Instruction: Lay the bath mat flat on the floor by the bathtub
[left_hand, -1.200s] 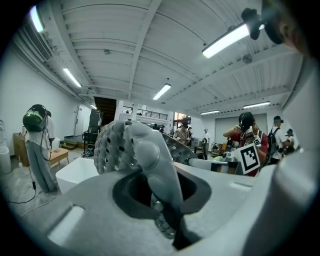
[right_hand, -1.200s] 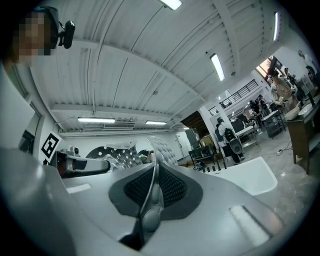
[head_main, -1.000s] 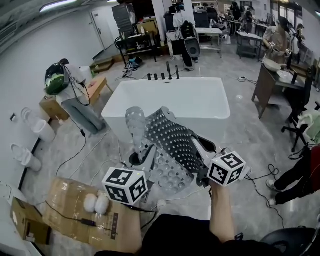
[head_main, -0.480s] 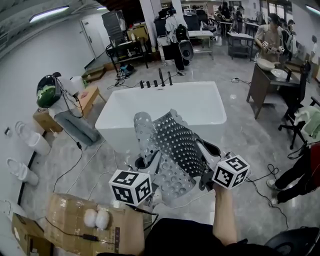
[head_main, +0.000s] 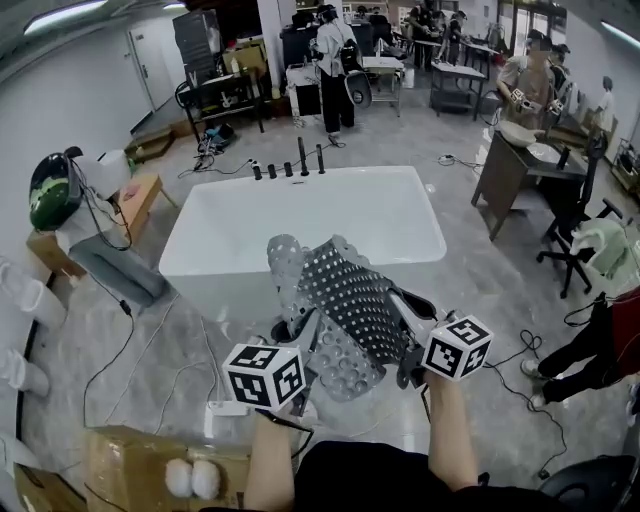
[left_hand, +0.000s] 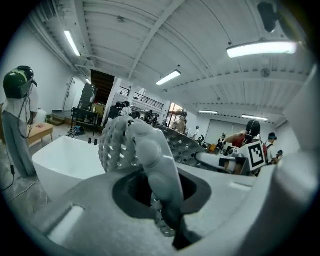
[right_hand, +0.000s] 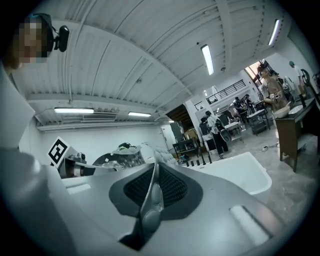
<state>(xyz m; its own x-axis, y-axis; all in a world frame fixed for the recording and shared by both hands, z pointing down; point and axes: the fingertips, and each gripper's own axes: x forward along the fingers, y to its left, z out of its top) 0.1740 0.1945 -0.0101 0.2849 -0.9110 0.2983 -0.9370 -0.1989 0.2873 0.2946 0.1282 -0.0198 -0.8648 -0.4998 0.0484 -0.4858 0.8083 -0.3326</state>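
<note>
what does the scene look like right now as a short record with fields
mat: bath mat, perforated, crumpled, held in the air, not flat
left gripper: shut on the bath mat
right gripper: shut on the bath mat
bathtub: white, just ahead, beyond the mat
floor: mat not on it yet

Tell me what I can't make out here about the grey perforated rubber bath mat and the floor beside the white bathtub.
- The floor along the white bathtub on its near side: head view, hidden by the raised grey perforated rubber bath mat.
- Mat's lower edge: head view, behind the left gripper and right gripper.
- Mat's full outline: both gripper views, blocked by each gripper's own body.
</note>
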